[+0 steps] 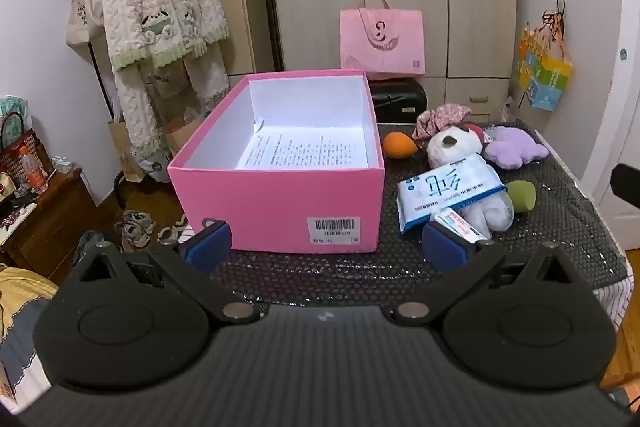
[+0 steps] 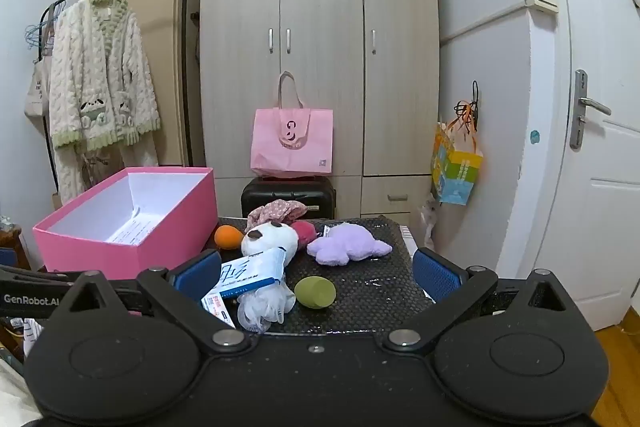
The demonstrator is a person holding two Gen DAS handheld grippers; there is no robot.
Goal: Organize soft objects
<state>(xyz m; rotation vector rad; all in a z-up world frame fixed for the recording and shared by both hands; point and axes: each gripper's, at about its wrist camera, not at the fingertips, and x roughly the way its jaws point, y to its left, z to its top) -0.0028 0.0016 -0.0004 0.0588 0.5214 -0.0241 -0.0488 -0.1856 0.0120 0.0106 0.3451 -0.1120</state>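
An open pink box (image 1: 276,203) (image 2: 120,255) with a printed sheet inside stands on the black mat at the left. Right of it lie an orange sponge (image 1: 398,145) (image 2: 228,235), a white plush dog (image 1: 454,143) (image 2: 270,239), a purple plush (image 1: 514,147) (image 2: 348,249), a floral cloth (image 1: 440,117) (image 2: 276,211), a green sponge (image 1: 522,195) (image 2: 315,291), a wipes pack (image 1: 448,195) (image 2: 250,273) and a small carton (image 1: 458,225) (image 2: 218,307). My left gripper (image 1: 324,251) is open, in front of the box. My right gripper (image 2: 318,275) is open, just short of the green sponge.
The black mat (image 1: 560,247) (image 2: 372,291) covers a small table. Behind it stand a black case (image 2: 288,197), a pink bag (image 2: 292,143) and a wardrobe (image 2: 320,47). A clothes rack with a robe (image 1: 160,7) is at the left, a door (image 2: 592,147) at the right.
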